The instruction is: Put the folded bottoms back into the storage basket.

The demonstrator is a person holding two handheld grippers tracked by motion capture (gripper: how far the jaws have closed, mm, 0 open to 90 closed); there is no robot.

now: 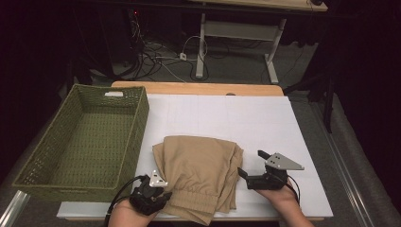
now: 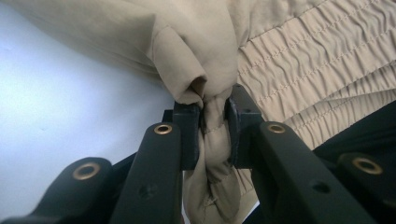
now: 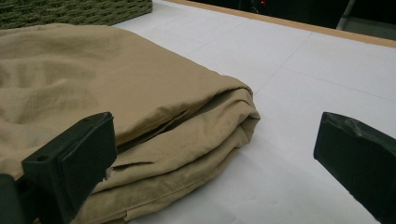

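Observation:
Folded tan trousers (image 1: 198, 175) lie on the white sheet (image 1: 222, 118) near the table's front edge. My left gripper (image 1: 163, 195) sits at their front left corner, shut on a bunched fold of the tan cloth (image 2: 212, 135) beside the elastic waistband (image 2: 303, 79). My right gripper (image 1: 250, 165) rests just right of the pile, jaws wide open and apart from the cloth. In the right gripper view the folded edge of the trousers (image 3: 201, 135) lies between and ahead of the open gripper (image 3: 215, 144); nothing touches its fingers (image 3: 74, 158).
A green woven basket (image 1: 137, 127) stands to the left of the sheet. The wooden table edge (image 1: 198, 88) runs along the back. Beyond it the floor holds cables and a desk frame (image 1: 203, 47).

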